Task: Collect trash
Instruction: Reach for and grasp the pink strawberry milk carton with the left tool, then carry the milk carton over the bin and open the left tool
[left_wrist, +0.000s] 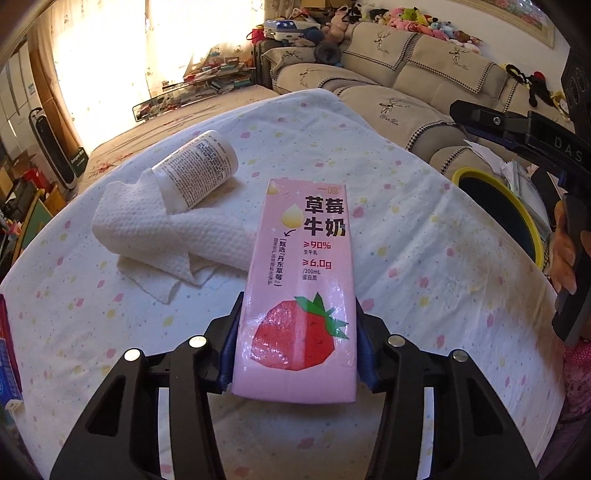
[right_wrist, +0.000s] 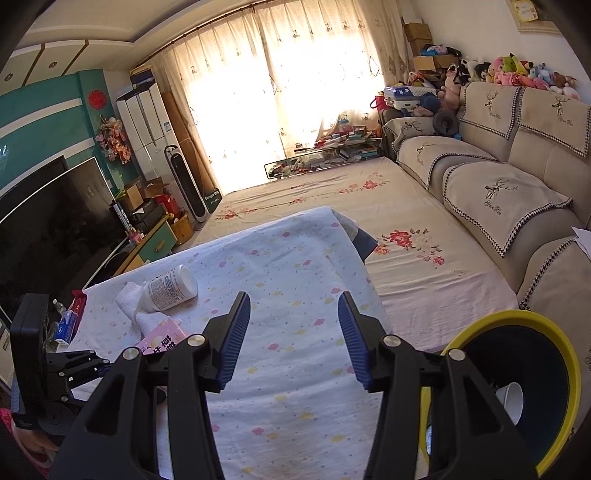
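Observation:
A pink strawberry milk carton (left_wrist: 303, 280) lies on the flowered tablecloth (left_wrist: 424, 258), and my left gripper (left_wrist: 299, 297) is shut on its near end, a blue pad against each long side. Just beyond it a white bottle (left_wrist: 199, 170) lies on a crumpled paper towel (left_wrist: 173, 240). My right gripper (right_wrist: 293, 314) hovers open over bare cloth with nothing between its fingers; the bottle (right_wrist: 170, 288) and carton (right_wrist: 166, 334) are to its left. A yellow-rimmed dark bin (right_wrist: 569, 354) stands off the table's right side.
A white cup (right_wrist: 511, 400) lies inside the bin. A red and blue pack (right_wrist: 72, 317) sits at the table's left edge. A flowered mat (right_wrist: 369, 206) and a beige sofa (right_wrist: 498, 184) are beyond the table. A TV (right_wrist: 48, 229) stands at left.

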